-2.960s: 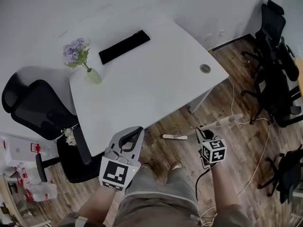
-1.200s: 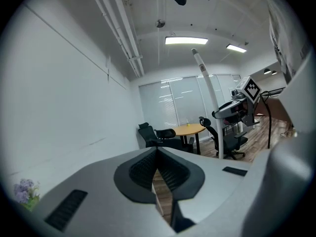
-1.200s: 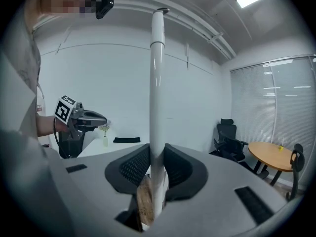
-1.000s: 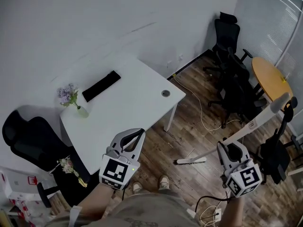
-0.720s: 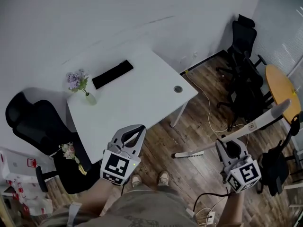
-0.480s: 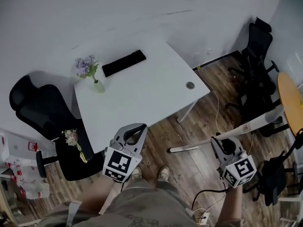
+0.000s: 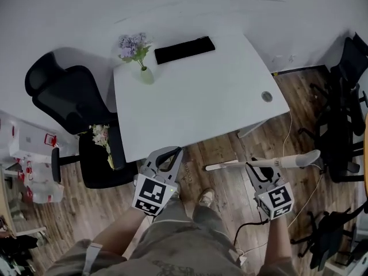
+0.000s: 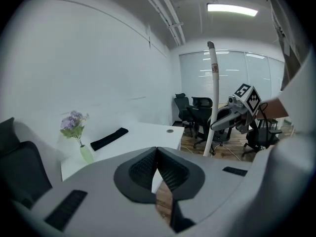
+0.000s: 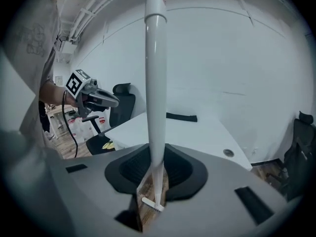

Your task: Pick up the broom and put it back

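**Tipping of the broom from steep to almost level, beside the desk**

Against a second ago, the long white broom [image 7: 287, 162] is found lowered. Its handle, then raised steeply toward 2 o'clock, is now laid almost level in the head view. The grip end is set at 3 o'clock of the right gripper [image 7: 253, 167] and the flat brush head at 9 o'clock, low over the brown wooden floor [image 7: 224, 188]; whether floor is touched cannot be told. The shaft is clamped between the right gripper's black pads. The left gripper [image 7: 168, 156] is held with its jaws together and nothing between them, at 9 o'clock of the brush head. The large white desk [image 7: 201, 102] is now met at 12 o'clock. The pick-up is judged done and the putting back is not yet done.
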`<state>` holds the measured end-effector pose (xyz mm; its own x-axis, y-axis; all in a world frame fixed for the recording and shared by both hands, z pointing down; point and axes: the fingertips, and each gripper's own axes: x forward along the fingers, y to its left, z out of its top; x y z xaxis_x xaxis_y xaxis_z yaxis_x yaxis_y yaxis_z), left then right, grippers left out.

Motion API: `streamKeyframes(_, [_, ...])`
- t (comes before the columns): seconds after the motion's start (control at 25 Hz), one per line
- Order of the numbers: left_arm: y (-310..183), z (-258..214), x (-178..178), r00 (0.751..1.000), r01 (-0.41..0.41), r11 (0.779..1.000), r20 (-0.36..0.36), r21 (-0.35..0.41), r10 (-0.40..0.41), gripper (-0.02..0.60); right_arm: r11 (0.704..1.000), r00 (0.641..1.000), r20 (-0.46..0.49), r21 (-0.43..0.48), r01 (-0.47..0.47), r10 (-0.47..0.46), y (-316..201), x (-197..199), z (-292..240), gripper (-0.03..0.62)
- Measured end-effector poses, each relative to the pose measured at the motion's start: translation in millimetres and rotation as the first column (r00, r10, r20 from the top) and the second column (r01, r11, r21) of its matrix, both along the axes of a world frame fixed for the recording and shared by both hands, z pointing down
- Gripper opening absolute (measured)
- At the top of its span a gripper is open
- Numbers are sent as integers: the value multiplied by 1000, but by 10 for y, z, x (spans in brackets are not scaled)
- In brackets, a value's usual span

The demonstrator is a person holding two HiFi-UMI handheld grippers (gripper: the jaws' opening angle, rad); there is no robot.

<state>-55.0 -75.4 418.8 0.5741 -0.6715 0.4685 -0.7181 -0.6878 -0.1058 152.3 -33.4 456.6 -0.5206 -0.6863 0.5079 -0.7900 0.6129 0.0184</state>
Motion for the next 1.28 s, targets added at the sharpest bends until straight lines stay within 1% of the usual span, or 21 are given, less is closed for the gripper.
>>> streamKeyframes(0.12, [-3,179,-124,999,36,999,10,-13,-36,15,999,999,-10,-25,41,-41,-83,-124,347,106])
streamKeyframes(0.24, [-23,388,-229,998,67,997,24,-27,-66,15,997,999,13,-61,49,-49,-164,-247,698,106])
streamKeyframes(0.36, [-29,607,-329,995,95,995,22,-39,-94,17,994,998,5,-94,56,-56,-212,-329,1132,104])
streamKeyframes(0.6, [-60,1053,-403,995,97,994,38,-42,-95,15,990,999,-23,-137,23,-27,-237,-372,1971,104])
streamKeyframes(0.76, [-85,1327,-458,993,105,993,56,-49,-102,15,986,998,-55,-164,31,-40,-191,-405,2438,104])
streamKeyframes(0.88, [-105,1430,-507,992,117,992,51,-49,-114,17,983,995,-77,-180,42,-57,-178,-434,2689,106])
streamKeyframes(1.08, [-151,1497,-578,992,122,991,51,-52,-119,16,980,994,-95,-197,30,-50,-246,-469,3032,104])
streamKeyframes(1.28, [-200,1492,-586,991,129,990,48,-62,-126,17,981,997,-61,-191,35,-48,-423,-539,3112,106])
